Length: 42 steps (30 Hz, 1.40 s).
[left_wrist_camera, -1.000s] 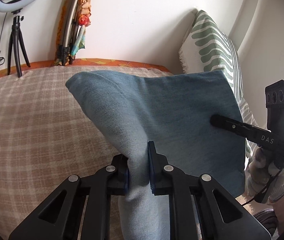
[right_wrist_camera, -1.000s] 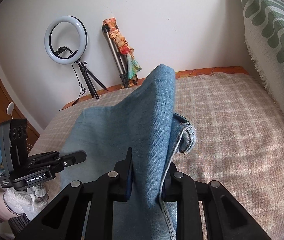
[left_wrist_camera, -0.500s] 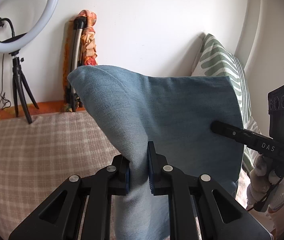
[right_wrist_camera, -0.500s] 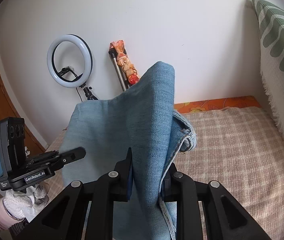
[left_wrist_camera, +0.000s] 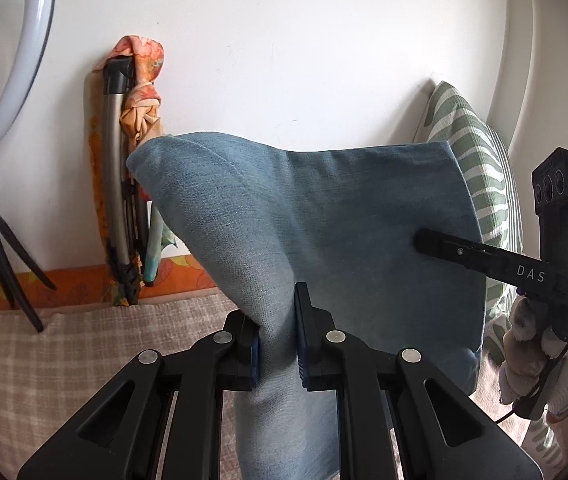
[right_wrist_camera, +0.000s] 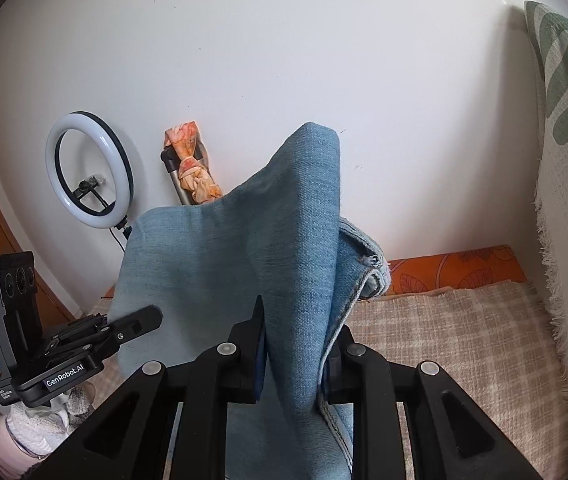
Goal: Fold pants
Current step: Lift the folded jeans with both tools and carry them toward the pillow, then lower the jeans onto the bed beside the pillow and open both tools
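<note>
Left wrist view shows the left gripper (left_wrist_camera: 277, 344) clamped on a bunched ridge of the faded blue denim pants (left_wrist_camera: 323, 232), and the right gripper (right_wrist_camera: 293, 354) pinches another gathered edge of the same cloth in the right wrist view. Both pairs of fingers are pressed tight on fabric, with denim filling the gap between them.

The step in hand looks like the lift-and-carry part of a fold: the pants hang in the air between the two grippers, raised above the beige checked bedspread (left_wrist_camera: 64, 344), not lying on it. Next, I judge, the held edge has to be brought over and laid down flat, with both grippers kept level with each other so the panel lands square and without a twist.

The denim stretches as a broad, fairly smooth sheet between the grips, its upper edge standing in a soft peak. Near the right gripper a thick stitched hem or waistband (right_wrist_camera: 367, 256) curls outward, showing doubled layers. Lower parts of the pants drop below both views, so their ends cannot be seen.
</note>
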Available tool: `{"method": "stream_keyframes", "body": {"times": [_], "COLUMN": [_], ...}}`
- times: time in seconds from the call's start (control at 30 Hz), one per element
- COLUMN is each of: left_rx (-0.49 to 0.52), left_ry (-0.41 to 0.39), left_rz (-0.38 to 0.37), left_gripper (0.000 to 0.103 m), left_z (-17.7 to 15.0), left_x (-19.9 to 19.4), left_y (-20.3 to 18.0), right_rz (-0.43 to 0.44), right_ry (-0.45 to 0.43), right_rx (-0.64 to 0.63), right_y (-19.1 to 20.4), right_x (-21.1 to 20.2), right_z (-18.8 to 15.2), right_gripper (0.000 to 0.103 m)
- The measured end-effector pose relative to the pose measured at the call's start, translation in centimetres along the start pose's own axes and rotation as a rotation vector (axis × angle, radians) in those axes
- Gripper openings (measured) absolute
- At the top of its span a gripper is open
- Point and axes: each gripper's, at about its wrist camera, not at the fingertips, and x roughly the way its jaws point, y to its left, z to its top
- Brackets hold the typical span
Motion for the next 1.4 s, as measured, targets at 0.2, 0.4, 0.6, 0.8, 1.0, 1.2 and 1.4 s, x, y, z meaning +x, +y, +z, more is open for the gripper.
{"method": "stream_keyframes", "body": {"times": [0.2,0.4,0.6,0.8,1.0,1.2,1.4], "left_rx": [0.009,-0.008,-0.013,0.018,0.033,0.024,0.036], "left_ry": [0.031,0.092,0.113,0.126,0.142,0.133,0.122], "left_rz": [0.006,0.016,0.042,0.065,0.091,0.096,0.093], "left_gripper": [0.012,0.012,0.012,0.012,0.017,0.019,0.027], "left_z": [0.3,-0.3,-0.6,-0.5,-0.4,-0.8,-1.1], "left_x": [4.8,9.8,12.3,13.3,13.3,11.7,9.3], "left_y": [0.0,0.9,1.7,1.9,1.6,2.7,2.3], "right_rz": [-0.031,-0.061,-0.093,-0.144,-0.225,-0.257,-0.253], "right_ry": [0.029,0.075,0.116,0.138,0.127,0.103,0.096], "right_rx": [0.025,0.045,0.059,0.038,0.05,0.061,0.046], "right_y": [-3.5,-7.0,-9.4,-9.9,-10.3,-10.5,-9.1], "right_x": [4.0,8.5,12.0,13.4,13.1,11.7,10.2], "right_z": [1.4,1.6,1.0,0.7,0.7,0.4,0.0], "right_gripper": [0.019,0.019,0.019,0.023,0.043,0.052,0.055]}}
